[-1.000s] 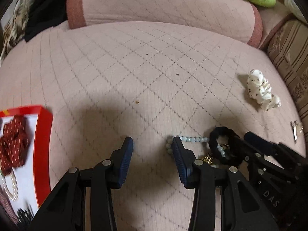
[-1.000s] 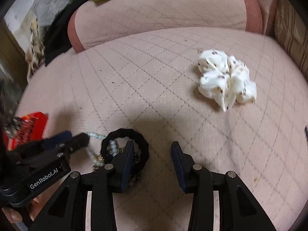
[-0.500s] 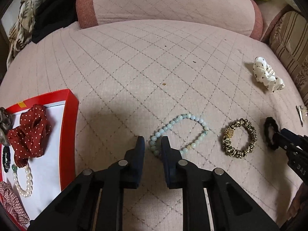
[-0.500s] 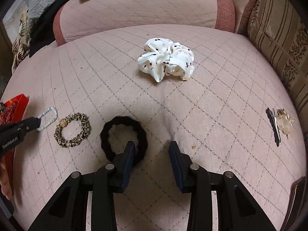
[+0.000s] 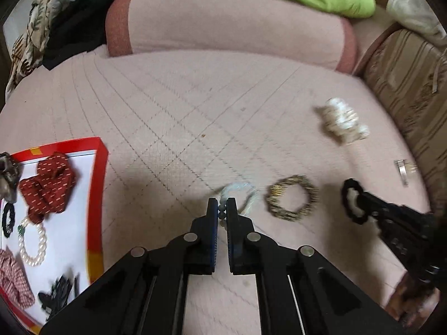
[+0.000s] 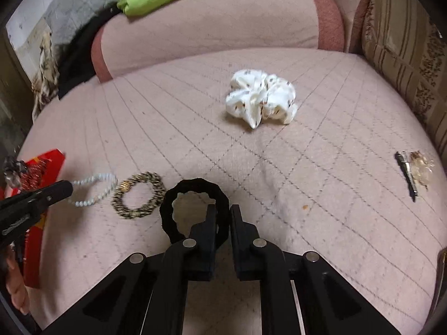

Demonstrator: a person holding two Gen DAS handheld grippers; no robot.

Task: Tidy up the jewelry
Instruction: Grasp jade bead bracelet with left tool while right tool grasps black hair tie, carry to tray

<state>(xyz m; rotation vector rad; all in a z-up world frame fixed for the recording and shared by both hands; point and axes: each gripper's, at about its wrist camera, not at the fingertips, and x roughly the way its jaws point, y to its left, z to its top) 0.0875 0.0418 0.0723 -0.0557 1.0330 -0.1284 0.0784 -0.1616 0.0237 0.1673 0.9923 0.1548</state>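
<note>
My left gripper (image 5: 222,205) is shut on the pale bead bracelet (image 5: 243,192), whose loop hangs blurred just past the fingertips; it also shows in the right wrist view (image 6: 95,189). My right gripper (image 6: 223,212) is shut on the black scrunchie (image 6: 192,187) and holds it above the pink quilt; it also shows in the left wrist view (image 5: 352,205). A leopard-print scrunchie (image 5: 292,201) lies between the two. The red-rimmed white tray (image 5: 96,195) at the left holds a red dotted scrunchie (image 5: 47,184), a pearl bracelet (image 5: 32,244) and other pieces.
A white patterned scrunchie (image 6: 261,97) lies further back on the quilt. A black hair clip and a small clear packet (image 6: 415,170) lie at the right. A pink bolster (image 6: 209,30) with green cloth on it runs along the back, and a striped cushion (image 6: 405,50) at the right.
Both grippers have closed: the left on the bead bracelet, the right on the black scrunchie. Both pieces now look lifted off the quilt.
</note>
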